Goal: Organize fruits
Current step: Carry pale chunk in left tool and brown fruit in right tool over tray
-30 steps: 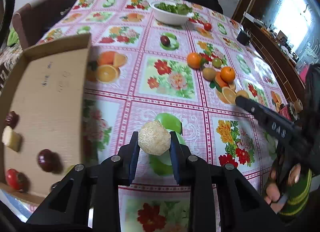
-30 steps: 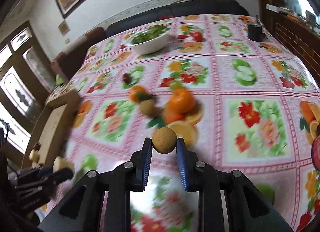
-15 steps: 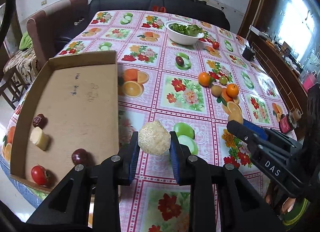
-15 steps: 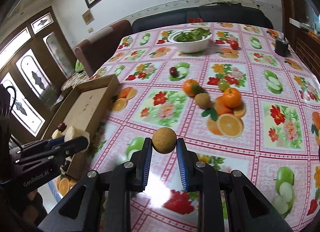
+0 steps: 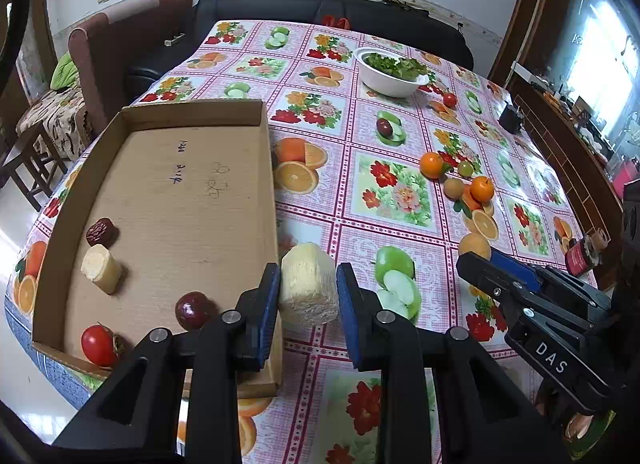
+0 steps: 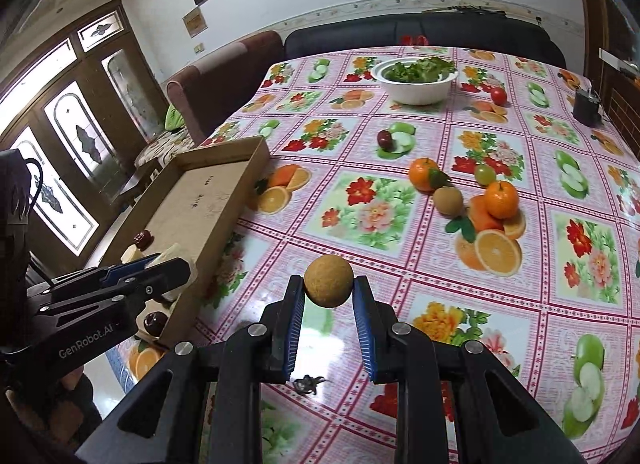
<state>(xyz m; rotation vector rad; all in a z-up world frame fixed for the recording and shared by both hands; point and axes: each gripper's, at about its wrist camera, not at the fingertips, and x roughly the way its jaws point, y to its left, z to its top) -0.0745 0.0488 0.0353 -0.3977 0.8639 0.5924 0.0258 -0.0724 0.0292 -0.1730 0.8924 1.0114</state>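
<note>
The left gripper (image 5: 308, 292) clamps a pale, rough cylinder of fruit (image 5: 307, 290) above the near corner of a cardboard tray (image 5: 192, 192), hiding that corner. The right gripper (image 6: 329, 296) pinches a small brown round fruit (image 6: 329, 281) over the flowered tablecloth (image 6: 372, 216). Further off, loose oranges (image 6: 501, 193) cluster; a white bowl of greens (image 6: 414, 80) stands beyond.

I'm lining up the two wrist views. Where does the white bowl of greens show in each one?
Left wrist view: the white bowl of greens sits upper right of centre, at the table's far end.
Right wrist view: the bowl sits in the upper middle, also at the far end.
Shared landmark: the cardboard tray, at the left in both views.
</note>
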